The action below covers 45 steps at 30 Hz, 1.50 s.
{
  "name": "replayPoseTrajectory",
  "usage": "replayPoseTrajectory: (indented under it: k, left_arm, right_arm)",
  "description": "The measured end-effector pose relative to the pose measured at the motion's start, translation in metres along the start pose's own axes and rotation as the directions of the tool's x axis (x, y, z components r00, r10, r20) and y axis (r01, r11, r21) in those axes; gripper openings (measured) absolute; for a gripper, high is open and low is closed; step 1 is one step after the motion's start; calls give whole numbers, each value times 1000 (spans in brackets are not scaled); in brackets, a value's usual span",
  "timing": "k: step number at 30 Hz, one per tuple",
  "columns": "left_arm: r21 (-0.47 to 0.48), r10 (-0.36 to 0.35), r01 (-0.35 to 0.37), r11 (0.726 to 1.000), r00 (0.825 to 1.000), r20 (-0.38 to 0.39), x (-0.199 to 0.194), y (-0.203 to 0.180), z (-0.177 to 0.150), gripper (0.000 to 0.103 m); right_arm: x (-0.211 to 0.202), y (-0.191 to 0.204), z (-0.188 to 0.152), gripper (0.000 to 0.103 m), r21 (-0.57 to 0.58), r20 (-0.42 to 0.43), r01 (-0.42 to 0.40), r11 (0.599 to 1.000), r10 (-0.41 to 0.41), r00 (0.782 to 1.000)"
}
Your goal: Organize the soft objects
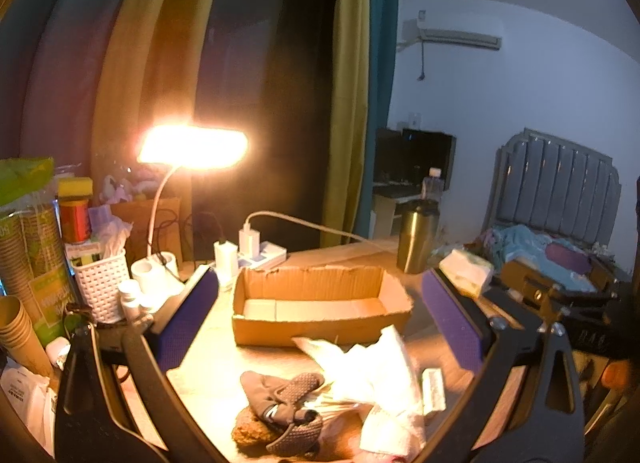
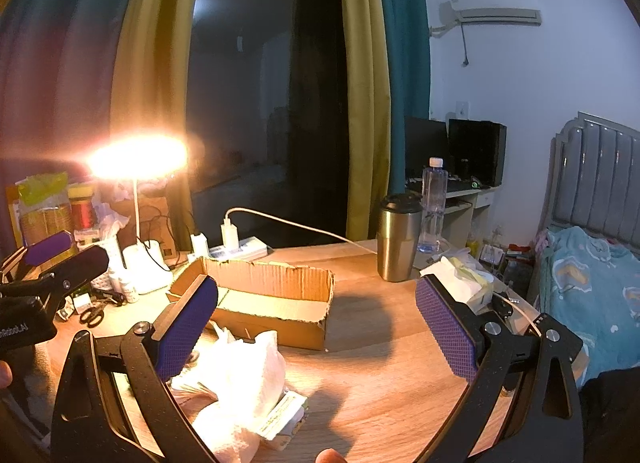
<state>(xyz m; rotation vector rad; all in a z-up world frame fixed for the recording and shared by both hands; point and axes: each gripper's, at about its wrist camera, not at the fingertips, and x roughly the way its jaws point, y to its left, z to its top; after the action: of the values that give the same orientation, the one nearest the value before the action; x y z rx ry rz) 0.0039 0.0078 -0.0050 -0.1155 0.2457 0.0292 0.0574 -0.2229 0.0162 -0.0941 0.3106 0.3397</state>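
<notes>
Left wrist view, left gripper [image 1: 320, 315] spread wide and empty above brown sock [image 1: 286, 407] and white cloth [image 1: 376, 379] on wooden table [image 1: 208, 367], before open cardboard box [image 1: 320, 303], right wrist view, right gripper [image 2: 316, 323] likewise wide and empty, white cloth [image 2: 240, 379] beneath its left finger, box [image 2: 264, 303] just beyond, steel tumbler [image 2: 398, 237] behind.

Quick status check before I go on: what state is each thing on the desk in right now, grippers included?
left gripper: open, holding nothing
right gripper: open, holding nothing
cardboard box: open-topped, empty
desk lamp: switched on
steel tumbler: upright, lid on
water bottle: upright, capped
white cloth: crumpled, outside the box
grey sock: bunched, outside the box
</notes>
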Motion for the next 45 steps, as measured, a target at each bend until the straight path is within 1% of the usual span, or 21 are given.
replayPoseTrajectory:
  k: [4,8,12,17,22,25,27,28,30,31,32,33,36,37,38,39,40,41,42,44,45]
  left_arm:
    - [11,23,-23,1000,998,-50,10,8,-10,102]
    - [22,57,-55,998,991,-117,21,21,-26,102]
    - [24,82,-79,997,978,-193,35,31,-47,102]
    - [20,91,-89,996,953,-290,55,39,-72,102]
    - [17,108,-108,994,937,-331,68,42,-84,102]
    - [22,112,-111,994,929,-353,75,44,-89,102]
    - [21,114,-114,993,919,-377,81,46,-94,101]
    - [20,121,-123,992,910,-396,86,48,-96,101]
    - [16,129,-135,991,903,-411,91,51,-96,101]
    - [12,128,-136,991,899,-419,95,53,-96,98]
    - [9,125,-134,991,897,-425,98,54,-96,92]
    - [8,118,-127,992,894,-431,100,54,-97,90]
    - [11,105,-113,994,877,-470,110,55,-101,88]
    - [11,100,-109,994,867,-488,114,55,-104,83]
    - [11,98,-106,994,863,-496,115,54,-105,76]
    - [7,91,-102,995,859,-504,117,54,-107,73]
    - [4,87,-98,995,857,-508,118,54,-108,68]
    - [1,82,-95,995,854,-513,119,54,-109,63]
    - [-2,77,-91,996,852,-518,120,54,-109,61]
    - [-11,62,-80,997,845,-531,122,55,-111,52]
    - [-17,54,-75,997,843,-536,123,54,-112,50]
  right_arm:
    - [8,-5,-6,101,-31,-27,13,999,-13,1000]
    - [22,-12,-18,101,-49,-85,15,999,-20,996]
    - [36,-16,-32,101,-45,-146,12,999,-18,989]
    - [58,-17,-54,101,-27,-228,-13,1000,7,974]
    - [78,-21,-73,101,-8,-307,-19,1000,16,951]
    - [86,-23,-82,101,19,-349,-47,999,51,936]
    - [92,-22,-87,101,20,-377,-62,998,65,924]
    - [95,-21,-90,101,26,-391,-74,997,79,917]
    - [98,-21,-93,101,53,-411,-107,993,120,904]
    - [100,-21,-93,101,64,-416,-121,991,136,899]
    - [101,-20,-94,101,73,-423,-134,988,153,893]
    - [102,-20,-95,101,80,-427,-145,986,166,889]
    - [104,-17,-98,101,87,-448,-165,982,186,874]
    - [105,-17,-100,99,90,-456,-173,981,195,868]
    - [105,-17,-100,92,94,-462,-179,979,202,864]
    - [106,-17,-101,88,97,-469,-182,979,206,859]
    - [107,-19,-102,84,103,-476,-186,977,213,854]
    - [106,-21,-103,82,120,-476,-197,973,230,849]
    - [106,-22,-103,82,129,-478,-202,971,239,845]
    - [107,-24,-104,79,145,-483,-216,966,259,836]
    - [107,-25,-104,78,154,-485,-224,962,271,832]
